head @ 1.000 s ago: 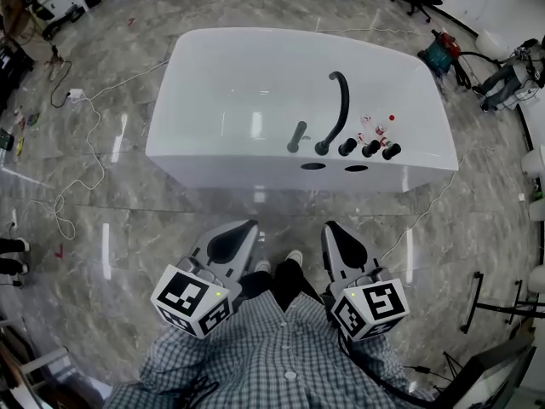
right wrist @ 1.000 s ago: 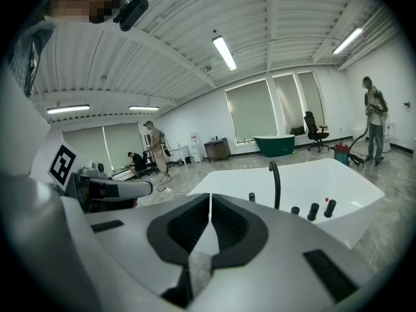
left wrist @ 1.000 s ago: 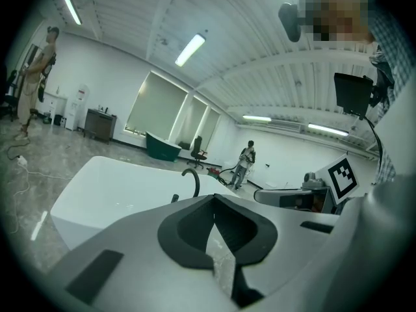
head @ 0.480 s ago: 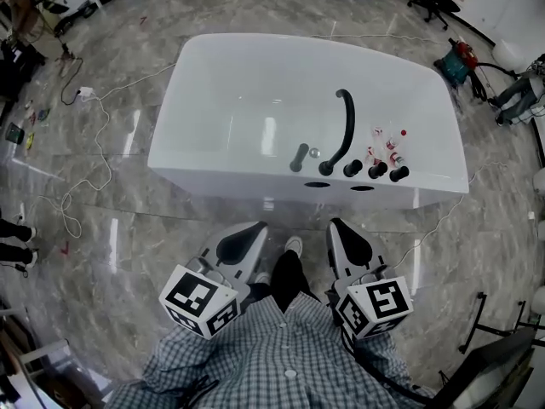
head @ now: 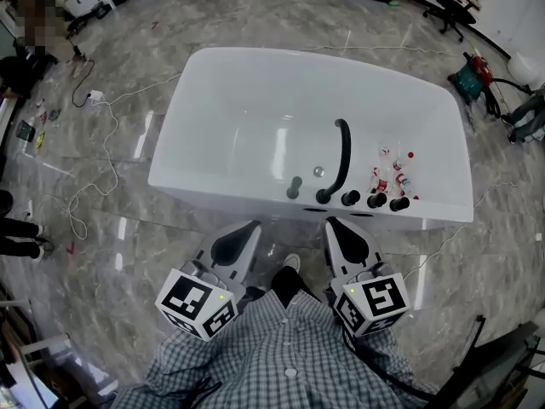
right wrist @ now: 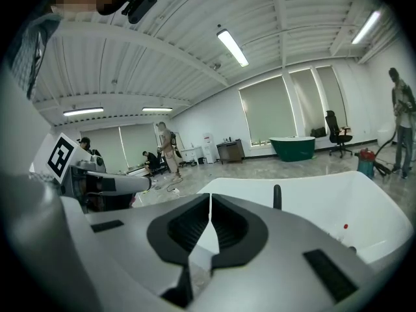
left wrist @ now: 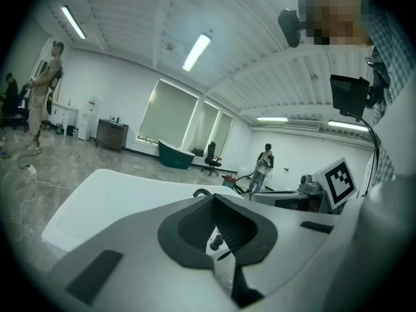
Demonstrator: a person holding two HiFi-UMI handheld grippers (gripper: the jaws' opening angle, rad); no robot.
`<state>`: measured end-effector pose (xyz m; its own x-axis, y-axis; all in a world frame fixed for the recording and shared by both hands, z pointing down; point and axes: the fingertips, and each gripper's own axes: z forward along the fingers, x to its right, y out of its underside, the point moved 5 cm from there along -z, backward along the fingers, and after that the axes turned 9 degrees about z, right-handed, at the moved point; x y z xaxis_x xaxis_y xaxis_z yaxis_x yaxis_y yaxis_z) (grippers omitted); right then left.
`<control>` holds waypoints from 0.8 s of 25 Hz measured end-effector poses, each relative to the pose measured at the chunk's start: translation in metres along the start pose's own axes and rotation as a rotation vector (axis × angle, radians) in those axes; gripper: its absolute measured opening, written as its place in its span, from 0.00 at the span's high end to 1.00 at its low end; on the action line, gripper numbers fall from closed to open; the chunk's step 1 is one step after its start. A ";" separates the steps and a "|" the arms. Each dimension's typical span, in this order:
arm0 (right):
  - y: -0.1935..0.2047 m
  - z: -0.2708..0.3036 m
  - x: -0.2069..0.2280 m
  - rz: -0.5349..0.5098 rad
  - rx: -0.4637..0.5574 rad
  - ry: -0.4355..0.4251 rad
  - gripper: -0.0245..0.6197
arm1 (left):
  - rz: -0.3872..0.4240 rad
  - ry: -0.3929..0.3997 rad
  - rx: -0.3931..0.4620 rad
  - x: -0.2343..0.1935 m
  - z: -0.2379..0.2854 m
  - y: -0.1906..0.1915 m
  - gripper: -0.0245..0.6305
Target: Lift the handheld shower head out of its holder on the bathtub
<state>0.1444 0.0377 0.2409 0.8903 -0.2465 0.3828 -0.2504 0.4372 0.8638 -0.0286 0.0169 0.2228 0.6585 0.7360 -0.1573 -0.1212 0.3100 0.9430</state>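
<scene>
Left tongs [head: 249, 230] and right tongs [head: 335, 228], both closed and empty, hang short of the bathtub [head: 238, 100]. The shower head [head: 294, 187] stands on its near rim (beside the curved spout [head: 342, 156]). The likely slip is grabbing that spout instead.

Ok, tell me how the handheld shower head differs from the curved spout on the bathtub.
The handheld shower head is a short, straight stub; the spout is much longer and arches over the basin. The shower head stands leftmost in the row of fittings; the spout stands just right of it, beside the knobs. Both are black and rise from the bathtub's near rim.
</scene>
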 end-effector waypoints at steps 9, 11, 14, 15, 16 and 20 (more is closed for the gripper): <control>0.000 0.038 0.031 -0.008 -0.043 -0.038 0.93 | -0.013 -0.058 -0.035 -0.015 0.031 0.006 0.96; 0.006 0.044 0.037 -0.019 -0.042 -0.024 0.93 | -0.026 -0.061 -0.053 -0.019 0.037 0.013 0.96; 0.013 0.054 0.044 -0.040 -0.043 -0.007 0.93 | -0.038 -0.055 -0.071 -0.027 0.048 0.021 0.96; 0.014 0.058 0.046 -0.050 -0.039 0.005 0.93 | -0.037 -0.050 -0.072 -0.030 0.051 0.022 0.96; 0.014 0.063 0.047 -0.062 -0.035 0.017 0.93 | -0.035 -0.044 -0.071 -0.034 0.055 0.023 0.96; 0.021 0.086 0.048 -0.061 -0.061 0.016 0.93 | -0.076 -0.037 -0.067 -0.055 0.066 0.031 0.96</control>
<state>0.1488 -0.0395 0.3058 0.9094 -0.2604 0.3244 -0.1724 0.4737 0.8636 -0.0192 -0.0537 0.2802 0.6945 0.6866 -0.2152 -0.1188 0.4044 0.9068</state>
